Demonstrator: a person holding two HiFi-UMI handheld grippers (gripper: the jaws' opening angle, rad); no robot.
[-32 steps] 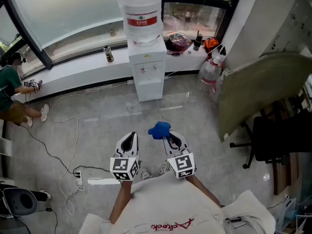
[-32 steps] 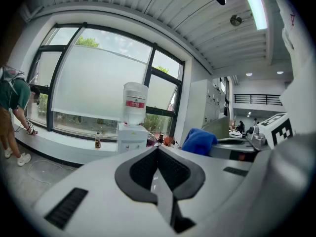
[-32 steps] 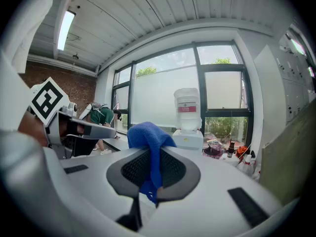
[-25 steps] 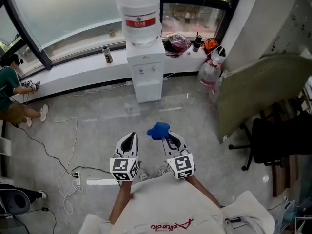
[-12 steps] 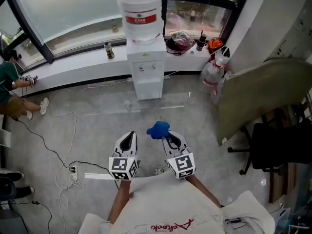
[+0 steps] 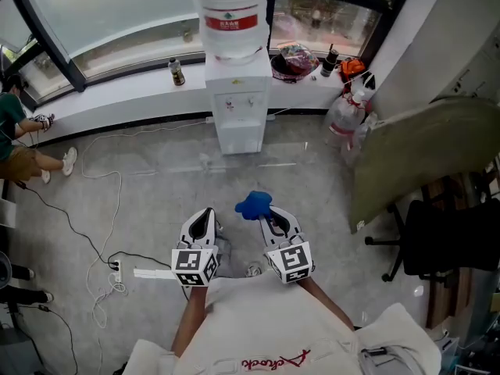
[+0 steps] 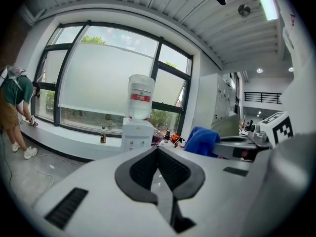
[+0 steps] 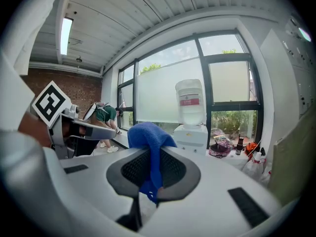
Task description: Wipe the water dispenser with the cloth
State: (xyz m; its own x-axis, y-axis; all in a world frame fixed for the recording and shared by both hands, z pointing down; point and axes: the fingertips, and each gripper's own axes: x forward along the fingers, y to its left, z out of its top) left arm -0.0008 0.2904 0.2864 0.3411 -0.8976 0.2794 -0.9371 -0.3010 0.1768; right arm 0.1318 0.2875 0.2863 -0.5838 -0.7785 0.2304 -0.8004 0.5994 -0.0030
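A white water dispenser (image 6: 237, 108) with a big bottle (image 6: 228, 14) on top stands against the window ledge, some way ahead of both grippers. It also shows in the left gripper view (image 7: 137, 132) and the right gripper view (image 8: 191, 132). My right gripper (image 6: 269, 219) is shut on a blue cloth (image 6: 253, 204), whose bunched top sticks up above the jaws (image 8: 150, 147). My left gripper (image 6: 201, 223) is beside it, shut with nothing between its pads (image 7: 158, 167). The cloth (image 7: 201, 139) appears at the right of the left gripper view.
A person (image 6: 16, 143) in a green top crouches at the far left by the ledge. Cables and a power strip (image 6: 117, 272) lie on the floor to the left. A bottle (image 6: 176, 72) stands on the ledge. Bags (image 6: 344, 119), a leaning board (image 6: 422, 162) and an office chair (image 6: 453, 241) are on the right.
The view has drifted forward a little, so the dispenser sits slightly nearer and more central. Both grippers keep their pose and the cloth stays held.
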